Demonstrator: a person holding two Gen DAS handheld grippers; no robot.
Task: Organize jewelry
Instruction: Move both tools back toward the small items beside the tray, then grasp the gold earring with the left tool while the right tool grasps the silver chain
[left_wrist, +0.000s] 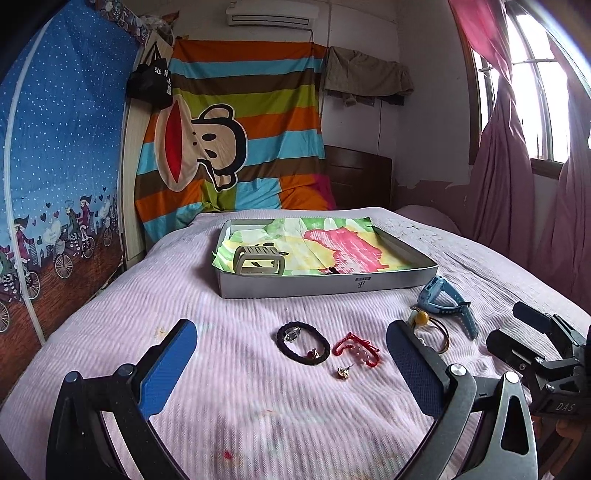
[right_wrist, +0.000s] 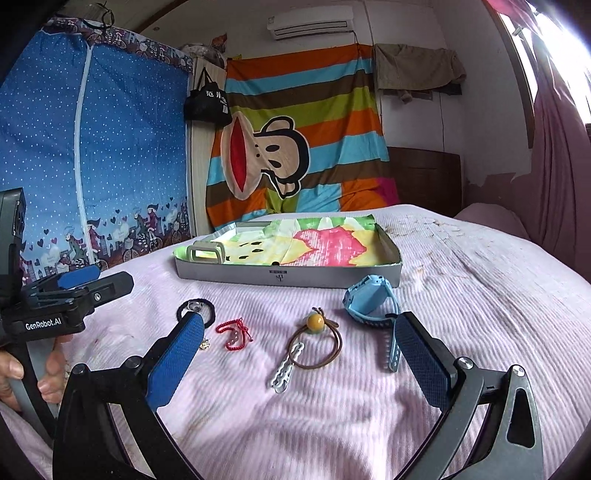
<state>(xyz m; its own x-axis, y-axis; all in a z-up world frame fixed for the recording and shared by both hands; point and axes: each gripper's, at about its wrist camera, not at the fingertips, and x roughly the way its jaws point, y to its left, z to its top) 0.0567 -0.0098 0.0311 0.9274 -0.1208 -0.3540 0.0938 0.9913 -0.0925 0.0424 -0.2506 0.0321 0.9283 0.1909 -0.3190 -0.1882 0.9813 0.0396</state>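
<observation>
Jewelry lies between tray (right_wrist: 332, 278) front wall and spread fingers (right_wrist: 177, 354).

Pink bedspread (left_wrist: 258, 406), striped wall cloth (left_wrist: 251, 122), window (left_wrist: 535, 103).

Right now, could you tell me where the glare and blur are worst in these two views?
Left wrist view: the window is blown out at the upper right, and the hair tie and bedspread near the left gripper look smeared. Right wrist view: glare washes out the top right corner, and straight edges bow toward the rim.
</observation>
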